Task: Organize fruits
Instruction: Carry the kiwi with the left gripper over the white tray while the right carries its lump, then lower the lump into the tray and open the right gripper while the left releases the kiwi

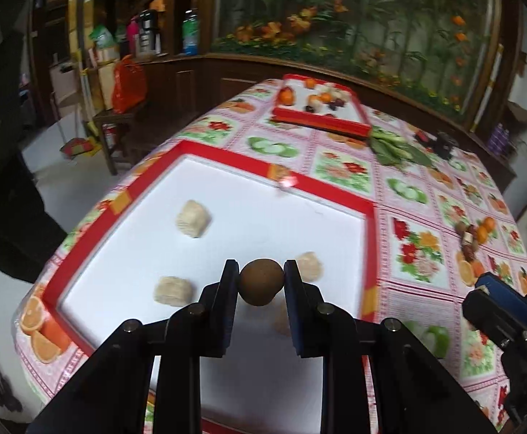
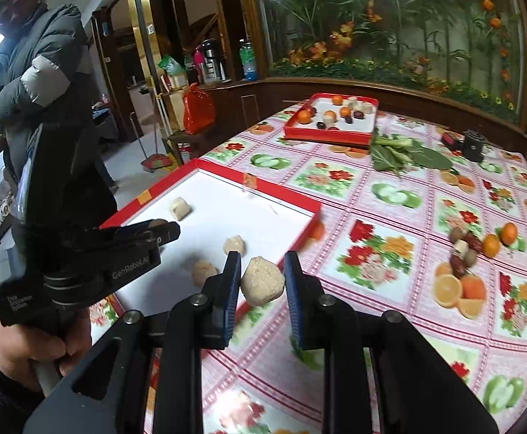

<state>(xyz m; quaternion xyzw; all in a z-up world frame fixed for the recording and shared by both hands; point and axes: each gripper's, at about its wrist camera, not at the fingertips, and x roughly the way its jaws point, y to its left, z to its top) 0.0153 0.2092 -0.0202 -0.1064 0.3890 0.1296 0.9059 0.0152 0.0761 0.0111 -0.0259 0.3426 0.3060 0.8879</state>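
My left gripper (image 1: pixel 260 271) is shut on a round brown fruit (image 1: pixel 261 287) and holds it above the near red-rimmed white tray (image 1: pixel 249 166). Three pale chunks lie in that tray (image 1: pixel 192 218) (image 1: pixel 173 290) (image 1: pixel 309 266). In the right wrist view my right gripper (image 2: pixel 262 264) is shut on another pale chunk (image 2: pixel 262 284), just over the tray's near right rim (image 2: pixel 263 190). The left gripper (image 2: pixel 165 231) shows there above the tray, with a hand on its handle. The right gripper (image 1: pixel 487 285) appears at the right edge of the left wrist view.
A loose pile of oranges, brown and dark red fruits (image 2: pixel 480 246) lies on the flowered tablecloth to the right. A second red tray (image 2: pixel 328 136) with several fruits stands at the far end, with leafy greens (image 2: pixel 400 155) and a black object (image 2: pixel 473 144) beside it. A person in a padded coat (image 2: pixel 39 83) stands at left.
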